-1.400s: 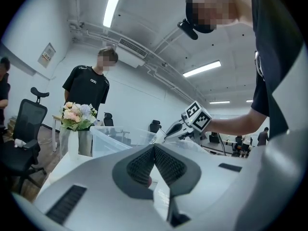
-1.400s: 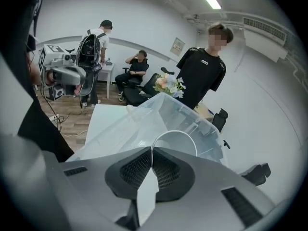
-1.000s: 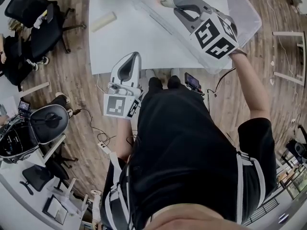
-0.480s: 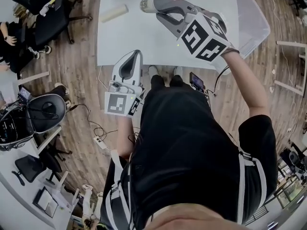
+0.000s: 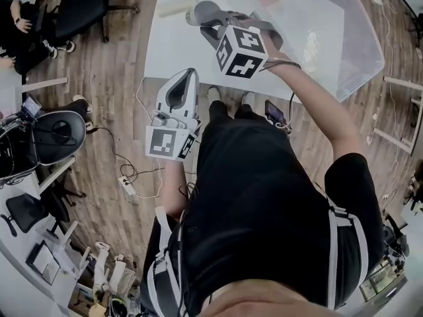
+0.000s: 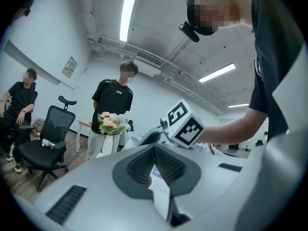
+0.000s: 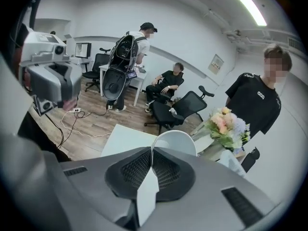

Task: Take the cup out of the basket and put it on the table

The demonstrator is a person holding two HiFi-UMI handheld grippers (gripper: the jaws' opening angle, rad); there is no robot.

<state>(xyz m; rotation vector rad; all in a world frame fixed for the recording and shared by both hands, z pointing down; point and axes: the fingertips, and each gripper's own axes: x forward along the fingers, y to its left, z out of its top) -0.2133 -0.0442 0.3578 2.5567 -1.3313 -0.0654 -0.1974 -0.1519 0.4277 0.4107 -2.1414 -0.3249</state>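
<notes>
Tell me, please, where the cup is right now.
In the head view the cup is near the top centre, held by the right gripper over the white table, left of the clear basket.

**Head view:** taken from above the person's head and faced steeply down. The torso fills the near field and the table (image 5: 173, 51) lies at the far edge, with the left gripper (image 5: 184, 75) and right gripper (image 5: 208, 24) between.

**Left gripper view:** taken along its own jaws and faced level across the room.

**Right gripper view:** taken along its own jaws and tilted down onto the table corner, with the cup (image 7: 177, 139) close ahead.

A bouquet (image 6: 110, 122) and a standing person (image 6: 111, 100) are shared by both gripper views, and the opposite gripper is included in each.
</notes>
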